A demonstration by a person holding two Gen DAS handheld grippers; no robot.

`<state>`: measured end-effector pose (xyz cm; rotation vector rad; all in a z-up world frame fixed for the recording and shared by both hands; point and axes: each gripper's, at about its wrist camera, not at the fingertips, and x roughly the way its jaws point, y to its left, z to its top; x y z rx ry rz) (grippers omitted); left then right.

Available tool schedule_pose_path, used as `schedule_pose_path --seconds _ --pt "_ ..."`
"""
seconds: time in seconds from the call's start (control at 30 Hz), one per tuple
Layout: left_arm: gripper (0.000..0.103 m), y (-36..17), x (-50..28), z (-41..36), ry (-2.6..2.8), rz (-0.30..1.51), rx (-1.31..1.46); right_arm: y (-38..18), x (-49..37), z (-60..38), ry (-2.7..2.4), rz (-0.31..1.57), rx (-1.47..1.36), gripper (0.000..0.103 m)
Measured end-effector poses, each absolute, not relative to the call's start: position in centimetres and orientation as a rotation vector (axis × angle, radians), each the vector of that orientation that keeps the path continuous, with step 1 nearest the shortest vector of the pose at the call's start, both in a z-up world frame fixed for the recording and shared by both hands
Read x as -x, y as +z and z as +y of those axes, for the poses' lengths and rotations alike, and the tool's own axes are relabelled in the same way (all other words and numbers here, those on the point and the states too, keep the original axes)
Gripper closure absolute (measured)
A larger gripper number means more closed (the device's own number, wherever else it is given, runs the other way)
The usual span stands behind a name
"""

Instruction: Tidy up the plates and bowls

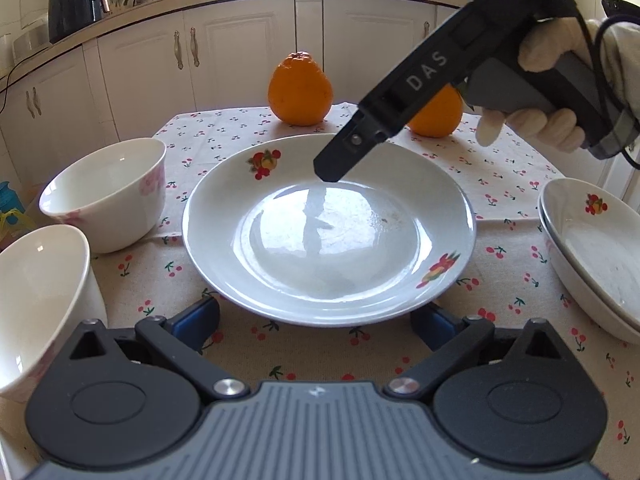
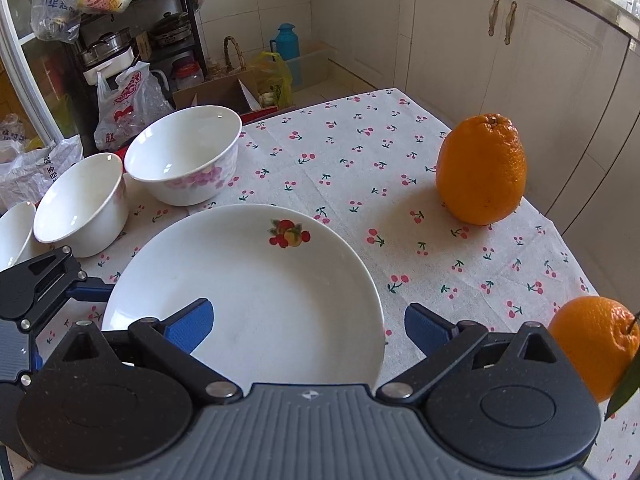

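Table (image 2: 400, 152) covered by a cherry-print cloth, seen from both wrist cameras. The central plate (image 1: 328, 240) lies flat on the cloth near the middle of the table; it is white, shallow and glossy, with a fruit motif on its far rim and another on its near right rim. The left gripper (image 1: 316, 320) sits low at the plate's near edge, its blue-padded fingers (image 1: 196, 318) spread wide to either side of the rim and not closed on it. The right gripper (image 2: 308, 328) hangs above the plate's right half, fingers likewise spread, with nothing between them; in the left view its black finger (image 1: 340, 160) points down over the plate's far interior, apart from the surface.

Along the left edge of the table stand white bowls with pink floral print: a far bowl (image 2: 184, 152) and a nearer bowl (image 2: 80, 204), rims almost touching, with the edge of a third bowl (image 2: 14, 232) beside them. Toward the right edge rests a stack of plates (image 1: 592, 248) bearing the same fruit motif, well apart from the central plate. Two oranges occupy the far side: a tall orange (image 2: 482, 170) near the far corner and a second orange (image 2: 596, 344) nearer the right edge. Bare cloth lies between the central plate and the oranges, and between the plate and the stack.
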<state>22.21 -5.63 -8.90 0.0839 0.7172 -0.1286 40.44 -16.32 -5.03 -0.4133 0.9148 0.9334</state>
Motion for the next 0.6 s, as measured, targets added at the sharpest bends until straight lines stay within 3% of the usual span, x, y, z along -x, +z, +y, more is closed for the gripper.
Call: schedule_pose_path --seconds 0.17,0.33,0.6 --pt "0.005 -8.8 -22.3 -5.7 -0.135 0.712 -0.086 -6.0 -42.1 -15.8 0.958 0.949 0.397 0.004" --pt "0.008 -8.8 -22.2 -5.8 -0.144 0.708 -0.087 -6.9 -43.4 -15.3 0.989 0.991 0.380 0.022" --pt "0.008 -8.7 -22.2 -5.6 -0.146 0.707 -0.086 -7.3 -43.9 -15.0 1.038 1.016 0.366 0.030"
